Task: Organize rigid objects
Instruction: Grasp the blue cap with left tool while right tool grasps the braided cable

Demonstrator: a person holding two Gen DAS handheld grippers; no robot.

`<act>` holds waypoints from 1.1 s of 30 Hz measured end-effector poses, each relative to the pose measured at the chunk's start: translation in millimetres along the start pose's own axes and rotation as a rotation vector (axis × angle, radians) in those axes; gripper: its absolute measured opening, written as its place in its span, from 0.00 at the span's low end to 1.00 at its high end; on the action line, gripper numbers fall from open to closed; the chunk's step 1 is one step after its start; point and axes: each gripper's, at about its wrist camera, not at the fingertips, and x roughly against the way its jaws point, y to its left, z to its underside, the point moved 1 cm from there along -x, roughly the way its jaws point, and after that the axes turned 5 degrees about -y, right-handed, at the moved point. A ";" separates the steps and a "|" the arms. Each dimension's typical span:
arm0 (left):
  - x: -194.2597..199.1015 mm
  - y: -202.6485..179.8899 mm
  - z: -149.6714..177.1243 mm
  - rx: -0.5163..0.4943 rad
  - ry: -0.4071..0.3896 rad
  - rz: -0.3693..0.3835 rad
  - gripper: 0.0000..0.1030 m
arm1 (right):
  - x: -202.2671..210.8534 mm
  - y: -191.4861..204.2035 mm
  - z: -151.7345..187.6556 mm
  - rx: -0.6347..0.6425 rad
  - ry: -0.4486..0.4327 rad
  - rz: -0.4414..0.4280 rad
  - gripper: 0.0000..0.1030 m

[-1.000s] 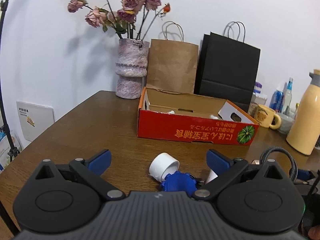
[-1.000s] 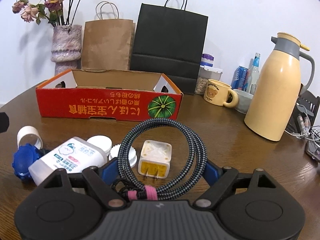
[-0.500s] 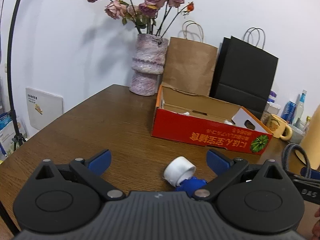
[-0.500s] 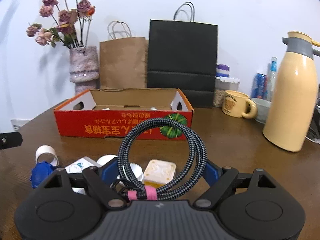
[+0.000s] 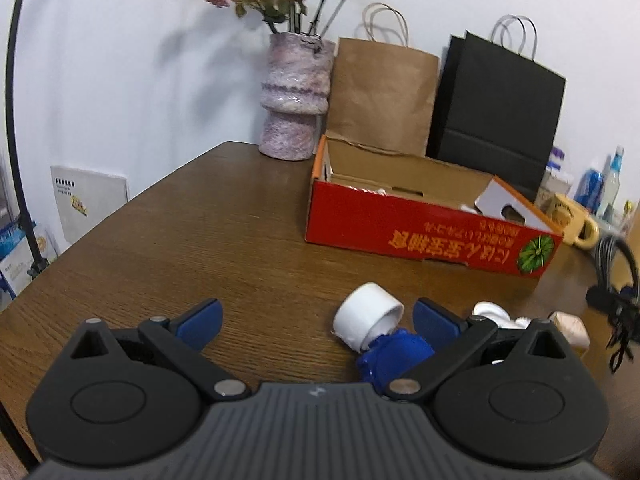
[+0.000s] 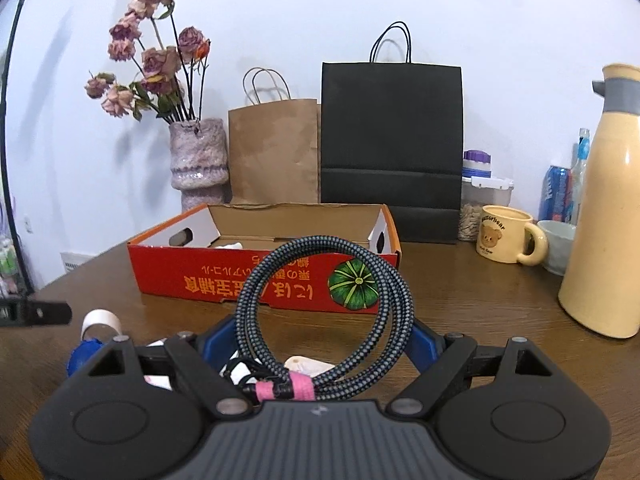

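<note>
right hand-held gripper (image 6: pixel 324 344) pinches the coiled cable (image 6: pixel 324 312) upright between its pads.

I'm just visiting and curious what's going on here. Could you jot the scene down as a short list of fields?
setting: wooden table
container: red cardboard box, open top
right gripper: holds a coiled braided cable, lifted in front of the box
left gripper: open, empty
loose items: white cap, blue cap
background: vase of dried roses, brown paper bag, black paper bag, bear mug, cream thermos
</note>
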 end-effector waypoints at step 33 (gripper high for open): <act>-9.6 -39.6 18.9 -0.110 0.097 0.029 0.52 | 10.7 7.0 6.7 0.035 0.026 -0.015 0.82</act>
